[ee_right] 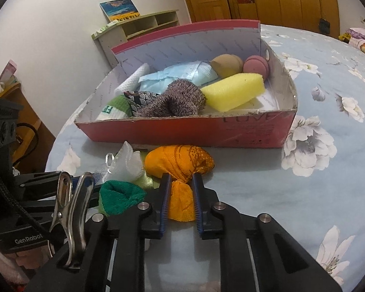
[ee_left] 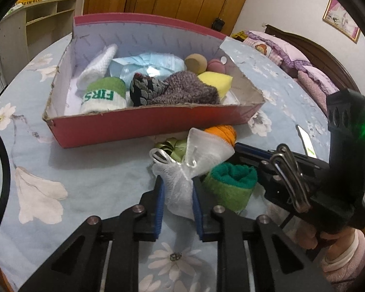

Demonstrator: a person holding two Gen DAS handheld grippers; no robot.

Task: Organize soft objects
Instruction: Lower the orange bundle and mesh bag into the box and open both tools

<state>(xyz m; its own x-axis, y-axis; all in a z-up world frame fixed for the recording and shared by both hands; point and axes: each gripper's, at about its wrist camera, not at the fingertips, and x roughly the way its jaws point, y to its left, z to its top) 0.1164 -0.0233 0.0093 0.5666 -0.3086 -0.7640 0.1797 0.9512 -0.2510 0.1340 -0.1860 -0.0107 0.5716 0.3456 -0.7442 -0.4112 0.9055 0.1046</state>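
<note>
On the bed a red cardboard box (ee_left: 146,124) holds a yellow sponge (ee_left: 216,81), a grey-purple knitted piece (ee_left: 187,90), a green-cuffed sock (ee_left: 104,97), pale blue masks (ee_left: 148,63), a white cloth and two balls. In front of the box my left gripper (ee_left: 178,182) is shut on a white mesh pouch (ee_left: 206,146). Beside it my right gripper (ee_right: 181,178) is shut on the tail of an orange cloth bundle (ee_right: 180,158) resting on the sheet. A rolled green towel (ee_right: 120,196) lies between the two grippers.
The blue floral bedsheet (ee_right: 304,194) stretches open to the right of the box. Purple pillows (ee_left: 314,80) and a dark headboard lie at the far right, a low shelf unit (ee_right: 138,26) and wooden wardrobes behind. A pale green ribbon (ee_left: 172,146) lies under the pouch.
</note>
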